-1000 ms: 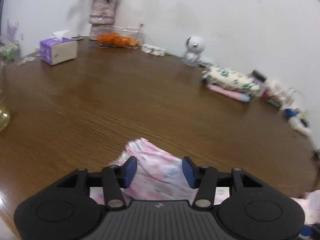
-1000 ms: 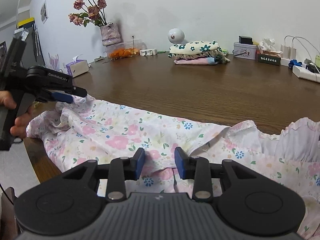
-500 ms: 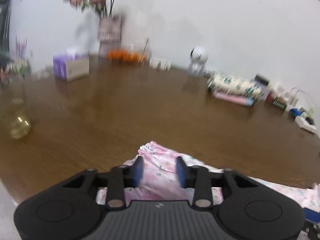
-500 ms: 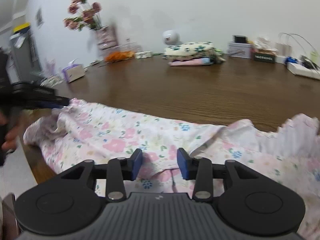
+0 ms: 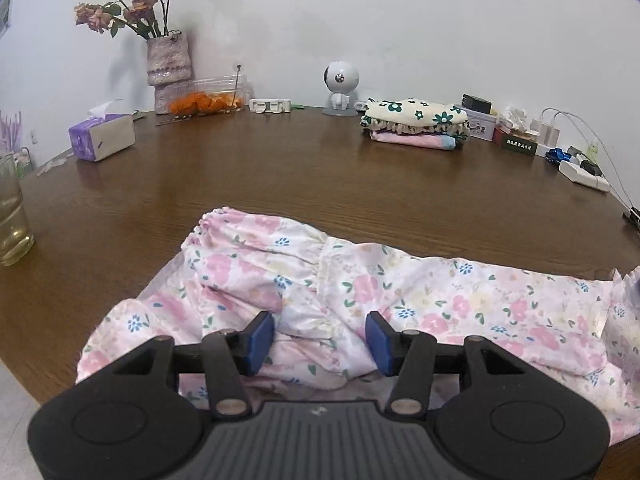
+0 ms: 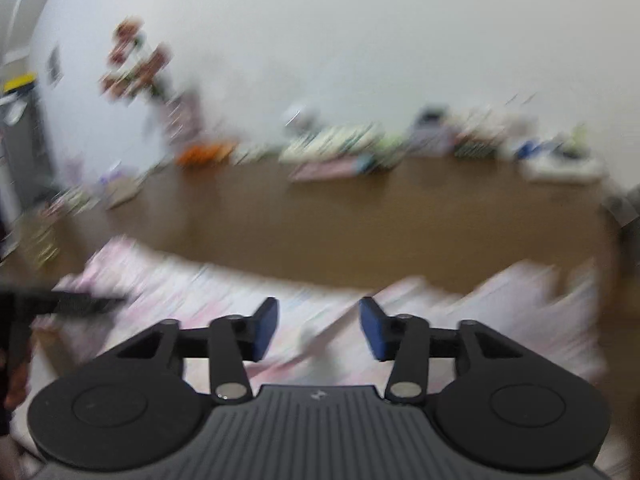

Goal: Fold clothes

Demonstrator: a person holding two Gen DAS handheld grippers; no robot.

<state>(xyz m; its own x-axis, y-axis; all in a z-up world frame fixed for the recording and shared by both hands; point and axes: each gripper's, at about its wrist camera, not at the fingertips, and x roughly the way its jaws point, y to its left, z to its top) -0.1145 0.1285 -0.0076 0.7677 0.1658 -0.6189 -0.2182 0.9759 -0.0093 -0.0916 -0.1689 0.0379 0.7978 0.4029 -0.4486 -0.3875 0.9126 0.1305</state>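
A pink floral garment [image 5: 400, 288] lies crumpled along the near edge of the brown wooden table [image 5: 320, 184], its gathered cuff pointing toward the middle. My left gripper [image 5: 319, 336] hangs just above it. Its jaws are opening, and a bulge of cloth sits between the blue pads [image 5: 260, 336] without being pinched. The right wrist view is smeared by motion. There my right gripper [image 6: 319, 326] is over the same garment [image 6: 224, 292] with jaws opening and nothing pressed between them. The left gripper [image 6: 80, 304] shows as a dark shape at the left edge.
At the back stand a stack of folded clothes [image 5: 416, 122], a white round camera [image 5: 340, 88], a vase of dried roses [image 5: 168, 64], a tub of orange food [image 5: 208, 98] and a tissue box [image 5: 102, 136]. A glass [image 5: 12, 216] is at the left edge and a power strip [image 5: 580, 168] at the right.
The right jaws have widened off the cloth and that gripper has lifted, blurring its view. The left gripper has shifted, and more of the garment now shows ahead of it.
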